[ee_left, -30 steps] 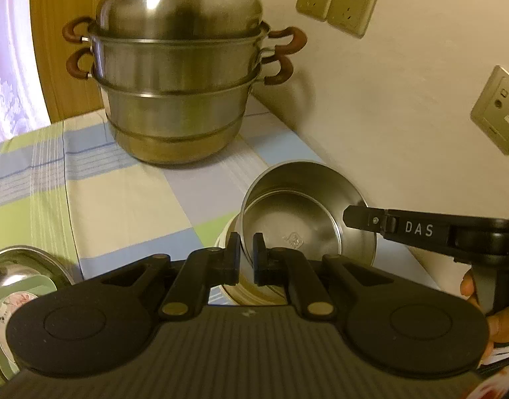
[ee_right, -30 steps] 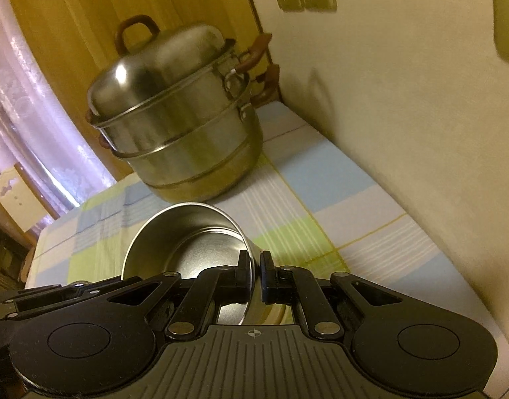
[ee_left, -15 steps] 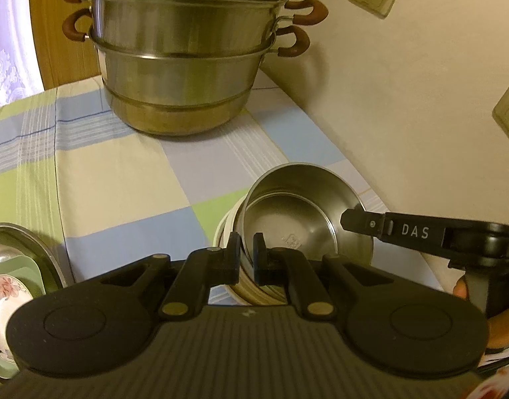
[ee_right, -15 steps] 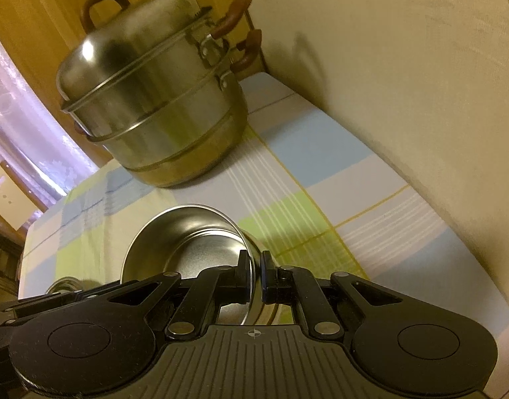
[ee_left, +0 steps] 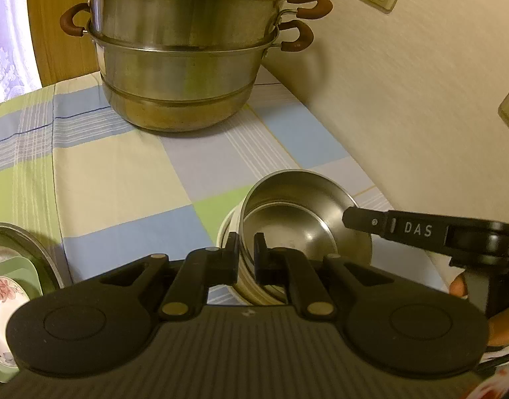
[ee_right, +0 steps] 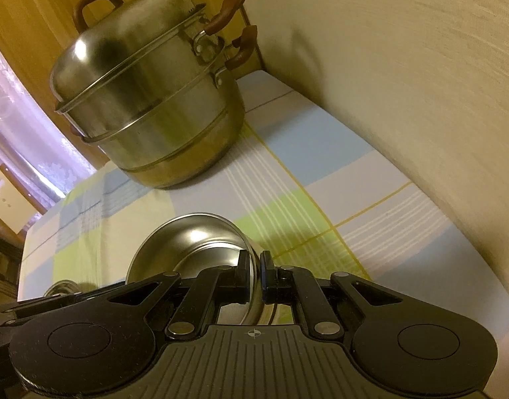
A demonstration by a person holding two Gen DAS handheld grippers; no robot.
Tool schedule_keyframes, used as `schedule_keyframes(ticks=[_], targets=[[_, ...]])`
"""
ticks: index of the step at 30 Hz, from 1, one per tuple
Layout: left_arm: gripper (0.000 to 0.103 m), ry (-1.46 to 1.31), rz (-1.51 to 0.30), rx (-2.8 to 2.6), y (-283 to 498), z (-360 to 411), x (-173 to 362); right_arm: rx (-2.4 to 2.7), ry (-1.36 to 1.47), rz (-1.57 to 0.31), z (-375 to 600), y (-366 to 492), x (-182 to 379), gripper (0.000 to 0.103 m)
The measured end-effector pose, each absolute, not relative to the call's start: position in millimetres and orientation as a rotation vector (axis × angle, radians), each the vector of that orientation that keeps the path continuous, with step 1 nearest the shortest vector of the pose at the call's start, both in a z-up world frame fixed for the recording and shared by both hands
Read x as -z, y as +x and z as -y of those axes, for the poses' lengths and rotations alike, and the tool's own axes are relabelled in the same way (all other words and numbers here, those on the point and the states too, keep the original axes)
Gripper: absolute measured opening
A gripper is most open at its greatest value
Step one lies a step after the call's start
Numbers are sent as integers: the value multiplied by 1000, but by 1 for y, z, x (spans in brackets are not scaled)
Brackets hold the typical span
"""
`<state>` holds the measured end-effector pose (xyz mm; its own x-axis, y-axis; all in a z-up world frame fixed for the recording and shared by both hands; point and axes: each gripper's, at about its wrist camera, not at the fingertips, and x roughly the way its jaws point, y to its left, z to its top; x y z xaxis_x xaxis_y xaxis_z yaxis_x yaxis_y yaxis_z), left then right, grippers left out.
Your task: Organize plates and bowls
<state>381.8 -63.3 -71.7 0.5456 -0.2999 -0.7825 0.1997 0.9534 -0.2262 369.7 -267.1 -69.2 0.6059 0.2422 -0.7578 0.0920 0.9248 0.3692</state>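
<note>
A steel bowl [ee_left: 294,222] sits slightly tilted in a stack of cream bowls [ee_left: 229,232] on the checked tablecloth. My left gripper [ee_left: 246,249] is shut on the steel bowl's near rim, one pad inside and one outside. In the left wrist view, a black finger [ee_left: 364,222] of the right gripper reaches the bowl's right rim. The right wrist view shows the same steel bowl [ee_right: 194,242], with my right gripper [ee_right: 253,266] shut on its rim. How far the bowl rests in the stack is hidden by the grippers.
A large two-tier steel steamer pot [ee_left: 184,66] stands at the back of the table. At the left edge a metal tray [ee_left: 25,242] holds a green plate and a flowered dish [ee_left: 2,292]. A wall [ee_left: 404,99] with sockets runs close along the right.
Both grippers have come down with the steel bowl, which now sits lower over the cream bowls. The steamer pot has risen in both views.
</note>
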Motion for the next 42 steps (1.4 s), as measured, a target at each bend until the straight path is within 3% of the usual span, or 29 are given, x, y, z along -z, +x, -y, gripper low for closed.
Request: schedule_keyframes(ticks=[42], targets=[[3,-80,-910,281,387,66,75,-163,315,-812,268,369,72,5]])
